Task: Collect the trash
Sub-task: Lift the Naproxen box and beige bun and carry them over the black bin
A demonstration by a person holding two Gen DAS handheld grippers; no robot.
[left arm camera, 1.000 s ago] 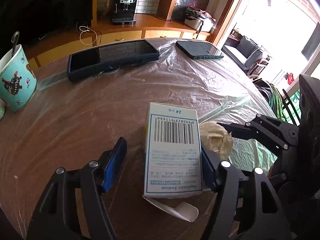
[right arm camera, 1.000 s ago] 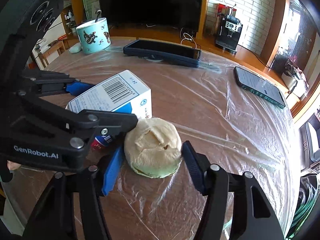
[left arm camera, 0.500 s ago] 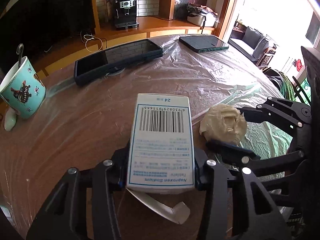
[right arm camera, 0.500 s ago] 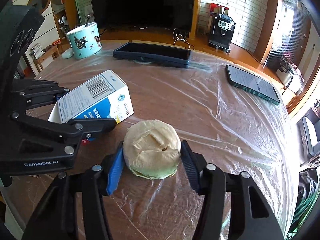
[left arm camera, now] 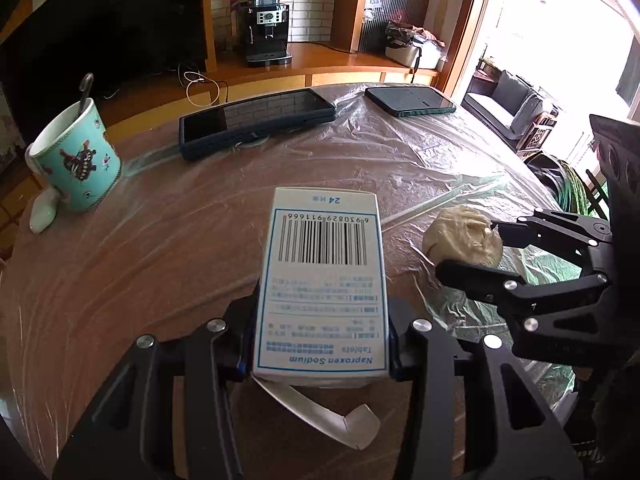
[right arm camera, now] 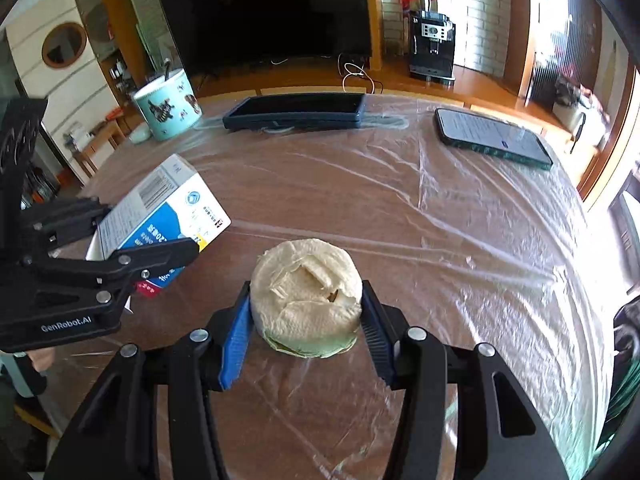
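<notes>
A white and blue medicine box (left arm camera: pixel 324 264) with a barcode on top sits between the blue pads of my left gripper (left arm camera: pixel 320 332), which is shut on its sides; its open flap (left arm camera: pixel 320 412) hangs below. In the right wrist view the same box (right arm camera: pixel 168 208) tilts up off the table in the left gripper (right arm camera: pixel 132 232). A crumpled cream paper wad (right arm camera: pixel 306 288) with a greenish underside is pinched by my right gripper (right arm camera: pixel 306 308), pads pressed on both sides. From the left wrist, the wad (left arm camera: pixel 460 236) shows to the right in the right gripper (left arm camera: pixel 470 246).
Wrinkled clear film covers the round brown table (left arm camera: pixel 160 240). At the back lie a dark blue cased tablet (left arm camera: pixel 256 120) and a phone (left arm camera: pixel 408 98). A turquoise mug (left arm camera: pixel 76 156) with a spoon stands at the left. A sideboard with a coffee machine (left arm camera: pixel 264 28) is behind.
The left jaws closed onto the medicine box and tipped it up off the table. The right jaws tightened on the paper wad. Both grippers drew back a little.
</notes>
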